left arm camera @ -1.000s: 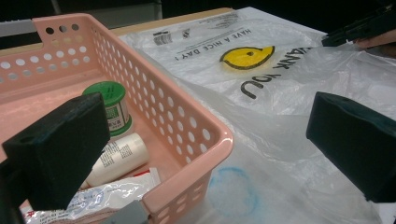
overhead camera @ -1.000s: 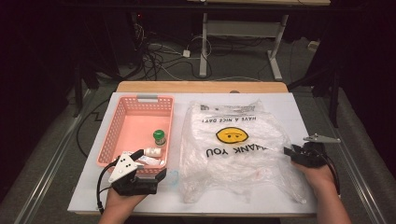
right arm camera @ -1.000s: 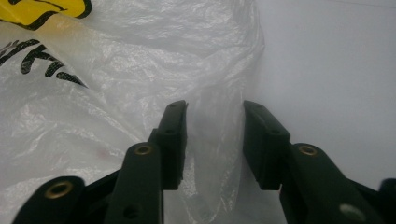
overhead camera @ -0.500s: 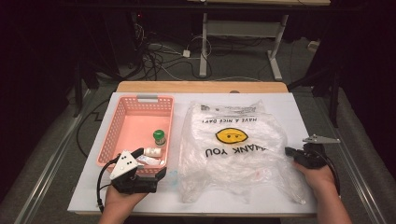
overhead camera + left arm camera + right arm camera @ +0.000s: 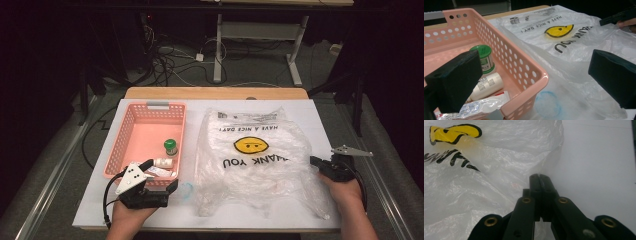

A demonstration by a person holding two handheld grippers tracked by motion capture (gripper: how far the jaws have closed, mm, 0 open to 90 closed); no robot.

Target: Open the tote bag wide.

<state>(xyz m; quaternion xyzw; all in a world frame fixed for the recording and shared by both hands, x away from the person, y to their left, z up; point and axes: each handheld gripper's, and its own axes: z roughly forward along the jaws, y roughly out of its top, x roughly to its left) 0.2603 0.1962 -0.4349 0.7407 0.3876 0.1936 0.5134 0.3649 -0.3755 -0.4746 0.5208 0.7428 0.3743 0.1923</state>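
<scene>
At the near edge of the table, the left gripper [image 5: 172, 186] rests with its jaws wide apart and holds nothing; it lies at the near right corner of the pink basket [image 5: 131, 124]. The right gripper [image 5: 316, 162], at the near right, has its jaws pressed together. In the right gripper view its tips sit at the edge of the plastic bag [image 5: 486, 177], but I cannot tell if a fold of film is between them.

The bag [image 5: 250, 155] lies flat in the middle of the table, with a yellow face and "THANK YOU" printed on it. I judge the step in hand is preparing the bag: one side is being taken so the mouth can open. The next move probably calls for the left gripper to catch the near left edge of the bag, or to pick an item from the basket.

In the basket lie a green-capped bottle [image 5: 484, 59], a white tube [image 5: 487, 85] and a flat packet [image 5: 477, 107].

The surface is a white board [image 5: 320, 112] on a wooden table top. Farther away, the room is dark, with cables on the floor [image 5: 170, 52] and a metal table frame [image 5: 257, 35].
</scene>
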